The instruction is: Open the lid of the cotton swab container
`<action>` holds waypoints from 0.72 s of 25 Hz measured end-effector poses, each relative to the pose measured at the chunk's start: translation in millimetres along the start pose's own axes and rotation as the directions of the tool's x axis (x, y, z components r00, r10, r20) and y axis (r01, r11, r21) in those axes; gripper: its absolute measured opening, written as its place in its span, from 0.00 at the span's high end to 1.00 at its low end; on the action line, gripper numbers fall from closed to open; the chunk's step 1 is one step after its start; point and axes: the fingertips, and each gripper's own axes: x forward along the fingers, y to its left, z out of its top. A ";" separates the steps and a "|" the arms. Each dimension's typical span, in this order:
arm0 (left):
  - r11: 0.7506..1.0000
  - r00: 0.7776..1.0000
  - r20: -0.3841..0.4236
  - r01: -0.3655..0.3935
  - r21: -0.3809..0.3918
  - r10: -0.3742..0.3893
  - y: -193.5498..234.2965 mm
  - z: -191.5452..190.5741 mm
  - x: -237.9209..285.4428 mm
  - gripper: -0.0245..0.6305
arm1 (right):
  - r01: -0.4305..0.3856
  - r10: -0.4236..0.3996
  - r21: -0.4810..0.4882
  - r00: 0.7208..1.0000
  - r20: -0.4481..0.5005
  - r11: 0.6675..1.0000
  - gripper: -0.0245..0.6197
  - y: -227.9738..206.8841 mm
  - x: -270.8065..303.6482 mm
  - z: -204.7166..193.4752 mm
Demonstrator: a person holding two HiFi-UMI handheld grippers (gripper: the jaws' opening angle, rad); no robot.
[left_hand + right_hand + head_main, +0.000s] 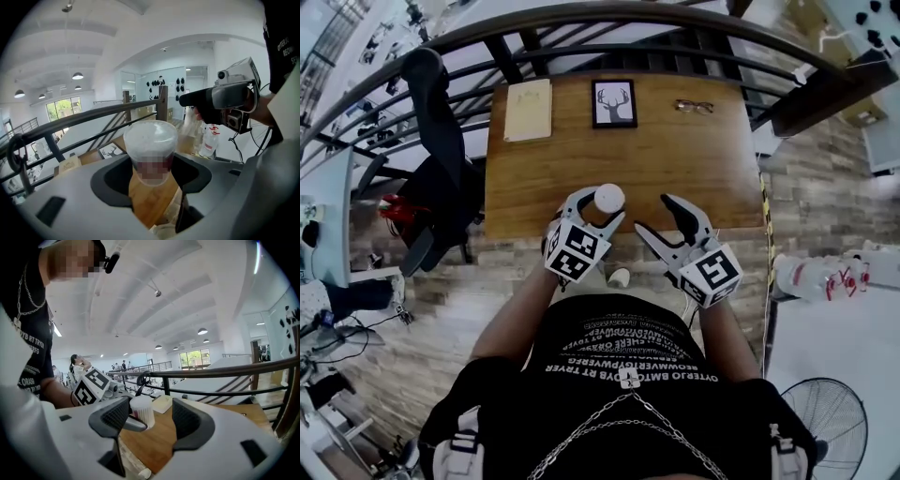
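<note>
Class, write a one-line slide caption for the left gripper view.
Left gripper holds a lidded cotton swab container above the wooden table, right gripper alongside.

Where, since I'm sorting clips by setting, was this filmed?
Likely a large open-plan workspace: a wooden table beside a black railing, pendant lamps under a high white ceiling.

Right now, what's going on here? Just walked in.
A person holds a gripper in each hand over the near edge of a wooden table. The left gripper has its fingers closed on the cotton swab container, which looks lifted clear of the tabletop, with its white lid on. The right gripper is beside it, fingers apart and empty, not touching the container. The lid is not opened yet.
</note>
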 end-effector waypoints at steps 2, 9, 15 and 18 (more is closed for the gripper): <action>1.000 1.000 0.000 0.006 0.008 -0.006 -3.8 11.5 -9.3 0.54 | -0.011 0.012 -0.011 1.000 0.006 1.000 0.53 2.7 -1.1 9.3; 0.998 0.999 0.034 0.038 0.053 -0.039 -14.7 57.7 -33.7 0.55 | -0.063 0.063 -0.017 0.997 0.045 0.998 0.53 14.2 -5.4 40.9; 0.995 0.997 0.040 0.060 0.074 -0.063 -30.3 80.7 -51.7 0.55 | -0.077 0.082 -0.067 0.994 0.077 0.995 0.53 21.4 -13.3 69.3; 0.995 0.999 0.026 0.044 0.084 -0.046 -32.4 88.1 -56.2 0.55 | -0.096 0.103 -0.093 0.992 0.077 0.991 0.53 29.5 -13.5 81.5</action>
